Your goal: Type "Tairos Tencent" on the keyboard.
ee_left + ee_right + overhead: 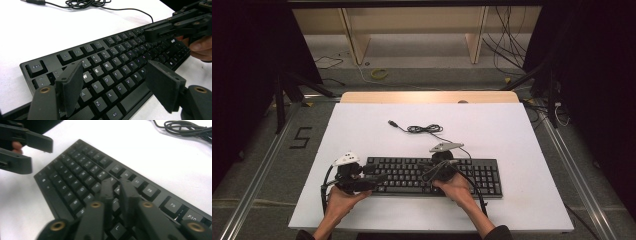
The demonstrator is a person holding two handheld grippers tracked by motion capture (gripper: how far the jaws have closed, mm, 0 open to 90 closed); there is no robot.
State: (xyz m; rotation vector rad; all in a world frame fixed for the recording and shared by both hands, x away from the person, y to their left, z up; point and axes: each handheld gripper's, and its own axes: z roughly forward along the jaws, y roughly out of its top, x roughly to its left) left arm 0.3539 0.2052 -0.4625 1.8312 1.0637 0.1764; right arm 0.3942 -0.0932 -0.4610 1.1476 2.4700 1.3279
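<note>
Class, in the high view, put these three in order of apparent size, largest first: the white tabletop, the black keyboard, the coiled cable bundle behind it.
1. white tabletop, clearly the largest.
2. black keyboard, stretching across much of the tabletop's width.
3. coiled cable bundle, smallest; it lies farther from the camera, but the gap is too great for that to matter.

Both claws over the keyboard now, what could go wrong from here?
1. The right claw, nearly closed, sits low over the middle keys; its wide tips may press two keys at once.
2. The left claw hangs open over the keyboard; dipping could hit stray keys.
3. The claws point toward each other and may collide.
</note>
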